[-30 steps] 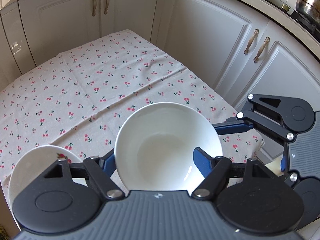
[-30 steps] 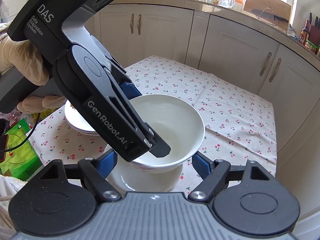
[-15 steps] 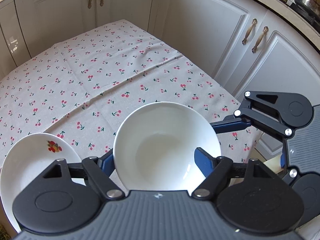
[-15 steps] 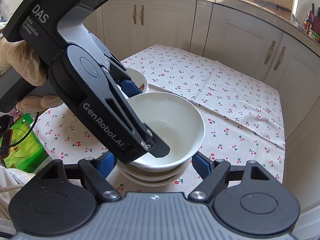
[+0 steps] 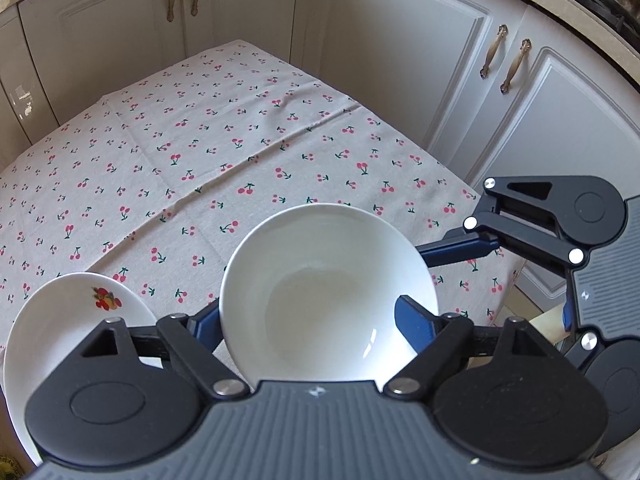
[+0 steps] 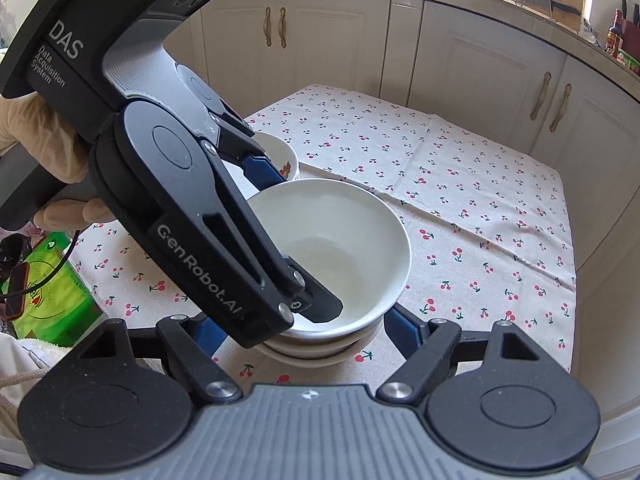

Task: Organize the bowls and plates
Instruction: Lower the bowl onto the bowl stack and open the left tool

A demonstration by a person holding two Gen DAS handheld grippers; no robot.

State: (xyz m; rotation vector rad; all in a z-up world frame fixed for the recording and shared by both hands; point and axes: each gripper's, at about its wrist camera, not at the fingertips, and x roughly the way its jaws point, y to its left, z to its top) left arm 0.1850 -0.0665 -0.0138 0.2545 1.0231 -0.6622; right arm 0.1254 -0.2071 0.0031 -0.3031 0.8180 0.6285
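Both grippers frame my white bowl (image 5: pixel 328 292): left gripper (image 5: pixel 308 320) is opening around its rim, right gripper (image 6: pixel 296 328) straddles the stack (image 6: pixel 320 344) beneath, whether gripping I cannot tell, on cherry tablecloth (image 6: pixel 460 200).

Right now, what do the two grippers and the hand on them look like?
Both are black linkage frames with grey ribbed bodies, silver pivot screws and blue fingers. The left gripper carries white lettering: "DAS Data Acquisition System" on its head, "GenRobot.AI" along one arm. The right gripper shows no lettering. The hand wears a pale glove; a black cable hangs below.
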